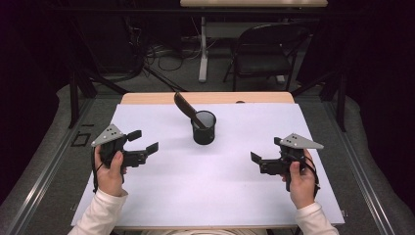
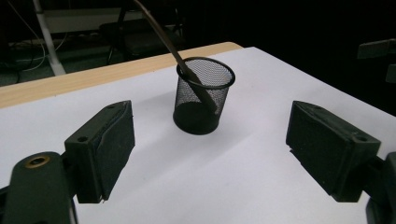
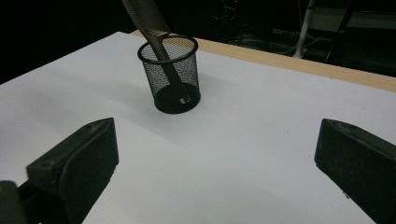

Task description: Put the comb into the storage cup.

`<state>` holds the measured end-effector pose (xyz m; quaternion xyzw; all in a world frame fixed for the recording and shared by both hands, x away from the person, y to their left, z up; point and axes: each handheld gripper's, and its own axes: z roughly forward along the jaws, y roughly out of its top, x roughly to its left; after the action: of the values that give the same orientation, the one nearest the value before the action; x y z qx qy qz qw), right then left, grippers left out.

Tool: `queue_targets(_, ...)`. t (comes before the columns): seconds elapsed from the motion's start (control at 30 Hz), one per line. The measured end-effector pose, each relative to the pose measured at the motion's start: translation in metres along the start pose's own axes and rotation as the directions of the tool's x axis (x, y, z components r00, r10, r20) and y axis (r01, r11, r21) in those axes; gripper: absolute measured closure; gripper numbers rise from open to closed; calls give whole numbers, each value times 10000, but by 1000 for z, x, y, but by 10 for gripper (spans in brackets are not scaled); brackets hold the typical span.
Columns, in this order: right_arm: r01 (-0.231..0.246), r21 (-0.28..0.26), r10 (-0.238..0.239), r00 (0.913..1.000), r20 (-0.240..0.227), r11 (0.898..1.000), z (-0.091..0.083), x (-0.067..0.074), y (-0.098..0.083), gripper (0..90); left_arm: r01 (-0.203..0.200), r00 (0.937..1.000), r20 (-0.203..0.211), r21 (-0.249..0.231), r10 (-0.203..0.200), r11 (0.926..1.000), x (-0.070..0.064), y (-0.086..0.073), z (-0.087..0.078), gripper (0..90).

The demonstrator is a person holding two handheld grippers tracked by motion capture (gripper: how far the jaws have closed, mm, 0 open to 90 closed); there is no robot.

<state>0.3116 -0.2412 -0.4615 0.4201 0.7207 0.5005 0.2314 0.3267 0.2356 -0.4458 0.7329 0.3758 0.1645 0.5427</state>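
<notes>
Mid-table, the mesh cup [image 1: 204, 128] stands upright with a dark spatula [image 1: 184, 104] leaning out back-left; your left gripper [image 1: 142, 142] and right gripper [image 1: 266, 155] both gape wide and empty, so I'd steady the cup first, then lift along the lean.

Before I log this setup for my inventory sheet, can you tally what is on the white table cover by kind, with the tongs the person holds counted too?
Black mesh cup: 1
Dark long-handled tool leaning in the cup: 1
Handheld tongs: 2, the left tongs and the right tongs, both open and holding nothing
Total: 4
</notes>
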Motion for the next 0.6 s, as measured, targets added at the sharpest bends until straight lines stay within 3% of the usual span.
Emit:
queue_targets(0.3, -130, -70, 133, 9993, 351, 9999, -5, -7, -22, 0, 277, 9992, -266, -243, -283, 9993, 9, -26, -4, 159)
queue_targets(0.6, -349, -122, 355, 9978, 556, 9993, 0, -14, -41, 0, 13, 9993, -360, -457, -29, 9990, 14, -43, -5, 159)
